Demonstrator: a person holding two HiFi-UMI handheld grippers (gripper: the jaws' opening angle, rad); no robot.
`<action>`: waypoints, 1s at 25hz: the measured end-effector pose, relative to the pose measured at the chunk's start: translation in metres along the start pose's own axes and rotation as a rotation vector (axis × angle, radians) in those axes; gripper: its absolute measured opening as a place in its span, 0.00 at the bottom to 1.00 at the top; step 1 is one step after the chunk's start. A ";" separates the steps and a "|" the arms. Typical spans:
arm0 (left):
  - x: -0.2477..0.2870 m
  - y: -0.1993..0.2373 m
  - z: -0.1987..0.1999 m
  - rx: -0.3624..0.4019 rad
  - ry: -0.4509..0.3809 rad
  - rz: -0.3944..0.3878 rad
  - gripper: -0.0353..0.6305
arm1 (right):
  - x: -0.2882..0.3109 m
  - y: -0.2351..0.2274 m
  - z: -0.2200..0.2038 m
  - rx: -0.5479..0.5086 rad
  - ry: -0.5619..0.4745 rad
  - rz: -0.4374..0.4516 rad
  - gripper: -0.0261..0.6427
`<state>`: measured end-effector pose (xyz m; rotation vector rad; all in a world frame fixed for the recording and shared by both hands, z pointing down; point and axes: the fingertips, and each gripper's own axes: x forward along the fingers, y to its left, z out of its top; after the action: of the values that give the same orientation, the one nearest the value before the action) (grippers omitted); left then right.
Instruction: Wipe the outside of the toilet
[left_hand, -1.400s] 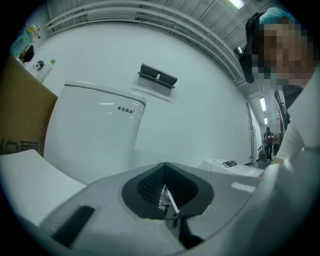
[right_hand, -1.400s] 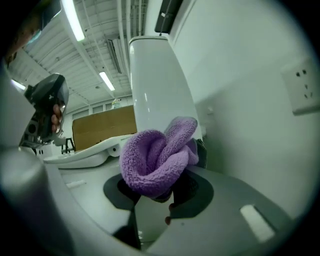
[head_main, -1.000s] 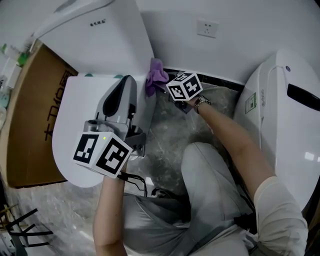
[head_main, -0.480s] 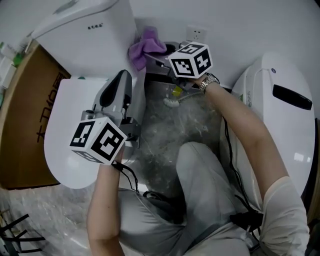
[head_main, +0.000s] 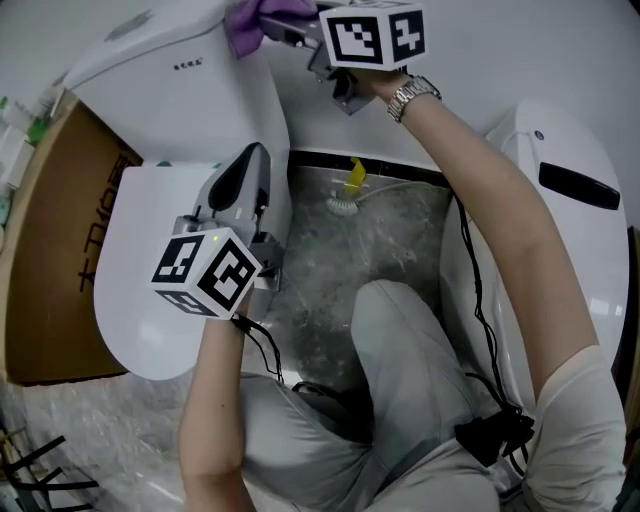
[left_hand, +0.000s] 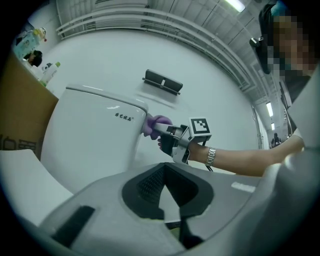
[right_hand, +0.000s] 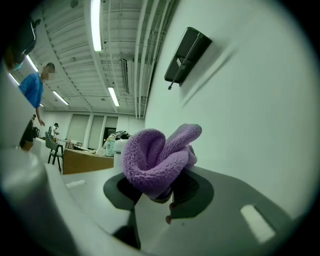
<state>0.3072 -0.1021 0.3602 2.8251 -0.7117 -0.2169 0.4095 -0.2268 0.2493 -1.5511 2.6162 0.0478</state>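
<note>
Your right gripper (head_main: 275, 22) is raised to the upper corner of the white ceramic toilet tank (head_main: 190, 90), its fingers pinching a bunched purple microfibre cloth (right_hand: 157, 157). In the left gripper view the cloth lies against the tank's side just under the edge of the tank's cover, so I judge you are in the middle of wiping the tank. The porcelain shows no streaks or wet sheen, so you cannot read how much has been wiped. Going by where the cloth is, the closed white toilet lid (head_main: 140, 300), the bowl's flanks and the base look like what is left. Your left gripper (head_main: 250, 170) hangs over the lid's right edge with its fingers pressed together on nothing. As for containers, the tank is capped and the bowl is covered, so neither shows its inside. The brown cardboard box (head_main: 60, 230) to the left shows only a printed side, with its contents hidden. The 2nd white toilet (head_main: 560, 220) on your right is shut too. A yellow-handled toilet brush (head_main: 345, 200) sits on the grey floor (head_main: 390, 250) between the 2 toilets.
</note>
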 end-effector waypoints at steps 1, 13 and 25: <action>-0.001 0.001 0.003 -0.004 -0.012 0.004 0.06 | 0.003 0.000 0.004 0.001 0.002 -0.005 0.24; -0.012 0.010 -0.001 0.017 0.017 0.027 0.06 | 0.005 -0.001 -0.111 0.024 0.163 -0.005 0.24; -0.016 0.022 0.000 0.007 0.005 0.048 0.06 | -0.022 0.010 -0.308 0.043 0.499 -0.026 0.24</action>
<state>0.2832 -0.1132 0.3674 2.8109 -0.7798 -0.1998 0.3898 -0.2269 0.5577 -1.7698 2.9247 -0.4511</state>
